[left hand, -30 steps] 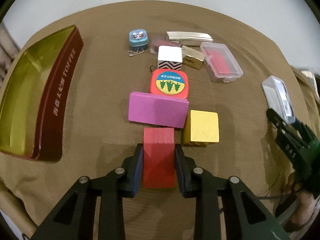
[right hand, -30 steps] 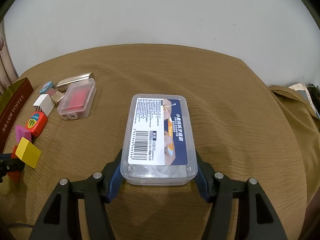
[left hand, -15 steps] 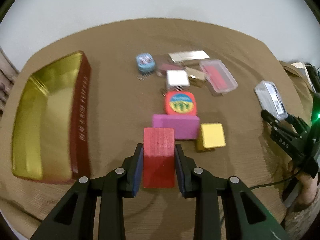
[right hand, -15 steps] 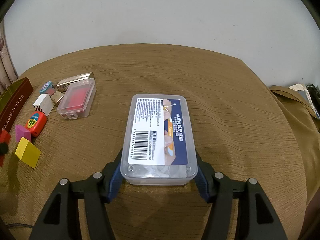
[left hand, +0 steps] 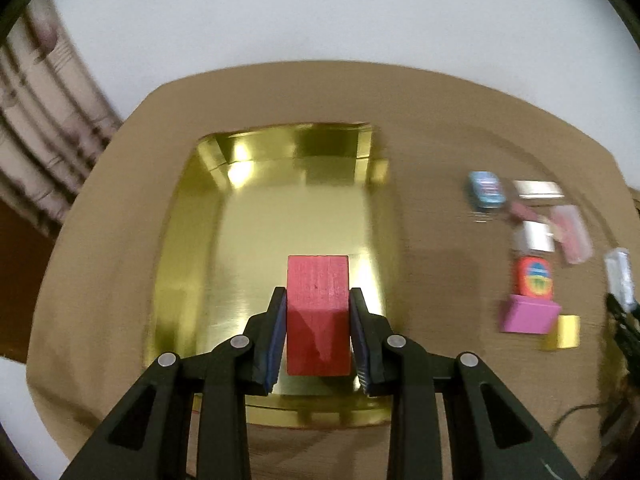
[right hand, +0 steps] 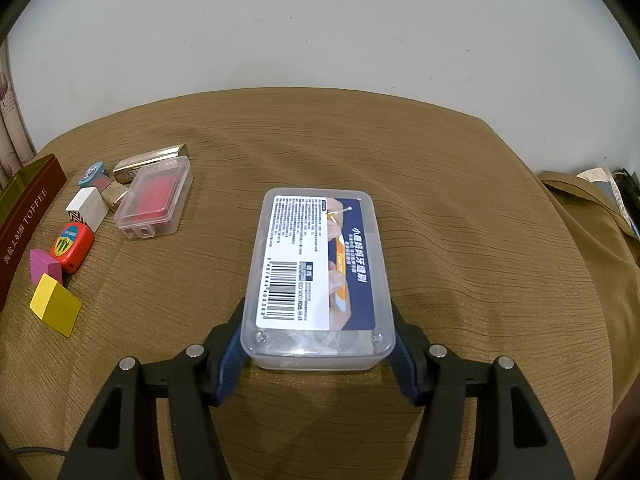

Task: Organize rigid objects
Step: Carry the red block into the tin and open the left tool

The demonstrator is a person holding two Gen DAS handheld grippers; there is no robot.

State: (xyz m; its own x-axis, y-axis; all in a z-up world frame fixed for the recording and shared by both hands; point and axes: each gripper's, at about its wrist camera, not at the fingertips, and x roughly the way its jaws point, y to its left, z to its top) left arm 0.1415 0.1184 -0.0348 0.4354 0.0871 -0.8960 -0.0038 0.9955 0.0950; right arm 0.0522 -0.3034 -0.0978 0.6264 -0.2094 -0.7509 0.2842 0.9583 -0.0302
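Left wrist view: the left tool [left hand: 319, 320] pinches the red block [left hand: 318, 312] between its blue pads and now hangs over the gold tin [left hand: 192, 264], above the tin's near half. A second ago the block sat on the bench [left hand: 440, 140] in front of the purple block [left hand: 527, 314]; half a second ago it was lifted with the tin off to the left. So the carry is nearly done and the tin is centred under the tool. The tin looks bare inside, so my read is that this is the first item to go in. The other small things lie in a blurred cluster to the right of the tin: the blue case [left hand: 487, 187], the orange tape measure [left hand: 535, 276], the purple block and the yellow block [left hand: 563, 332]. Likely next: lower and let go inside the tin walls.

Right wrist view: the right tool [right hand: 319, 354] has its pads against both sides of the clear labelled box [right hand: 319, 276], same as in both earlier frames, no movement. The box rests on the bench, well to the right of the tin, whose red side [right hand: 28, 216] shows at the left edge. The red block and the left tool have gone from this view. Left behind beside the tin: the yellow block [right hand: 54, 305], the purple block [right hand: 45, 266], the tape measure [right hand: 72, 246], the white block [right hand: 87, 208] and the clear case with the red insert [right hand: 154, 202].
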